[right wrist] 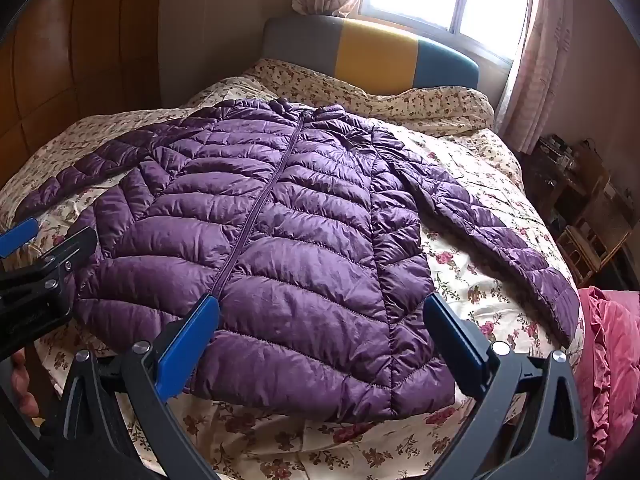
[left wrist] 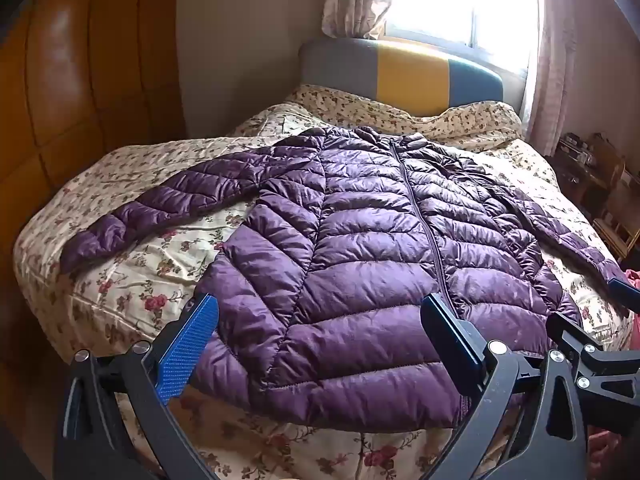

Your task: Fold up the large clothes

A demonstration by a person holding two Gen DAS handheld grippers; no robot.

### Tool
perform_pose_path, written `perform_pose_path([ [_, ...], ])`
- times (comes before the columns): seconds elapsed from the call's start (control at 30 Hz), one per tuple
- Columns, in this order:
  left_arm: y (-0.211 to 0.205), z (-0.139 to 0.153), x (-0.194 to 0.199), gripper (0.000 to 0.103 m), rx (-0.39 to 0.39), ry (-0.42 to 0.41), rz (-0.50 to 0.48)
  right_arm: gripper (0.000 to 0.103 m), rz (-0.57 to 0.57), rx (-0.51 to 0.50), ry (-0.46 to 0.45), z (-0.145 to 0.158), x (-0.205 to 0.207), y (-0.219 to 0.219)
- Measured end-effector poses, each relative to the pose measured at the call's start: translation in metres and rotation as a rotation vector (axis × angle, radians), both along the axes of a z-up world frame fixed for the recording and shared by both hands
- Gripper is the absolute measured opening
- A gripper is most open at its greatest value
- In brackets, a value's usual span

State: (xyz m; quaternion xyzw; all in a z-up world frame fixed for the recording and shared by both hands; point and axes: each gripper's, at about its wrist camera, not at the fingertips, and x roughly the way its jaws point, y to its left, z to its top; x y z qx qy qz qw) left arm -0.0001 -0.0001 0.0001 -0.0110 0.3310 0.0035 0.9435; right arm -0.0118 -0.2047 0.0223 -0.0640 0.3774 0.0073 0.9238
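Observation:
A purple quilted puffer jacket (left wrist: 360, 248) lies flat and zipped on the floral bedspread (left wrist: 132, 280), collar toward the headboard, both sleeves spread out. It also shows in the right wrist view (right wrist: 280, 240). My left gripper (left wrist: 320, 320) is open and empty, hovering over the jacket's hem on its left half. My right gripper (right wrist: 322, 320) is open and empty over the hem's right half. The right gripper's fingers (left wrist: 624, 292) show at the right edge of the left wrist view; the left gripper's fingers (right wrist: 18, 236) show at the left edge of the right wrist view.
A grey, yellow and blue headboard (left wrist: 400, 76) stands under a bright window with curtains (right wrist: 532, 80). A brown padded wardrobe (left wrist: 72, 80) is to the left. Wooden shelves (right wrist: 588, 216) stand right of the bed. A pink ruffled cloth (right wrist: 612, 360) lies at the bed's right edge.

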Motion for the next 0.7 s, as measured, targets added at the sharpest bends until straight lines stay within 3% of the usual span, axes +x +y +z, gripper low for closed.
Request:
perform_pose_path([
  [0.7,-0.0066,-0.0008,-0.0013,0.1,0.019,-0.004,-0.014,0.101,-0.029,0.011,0.006,-0.0055,0.0027,-0.0085],
])
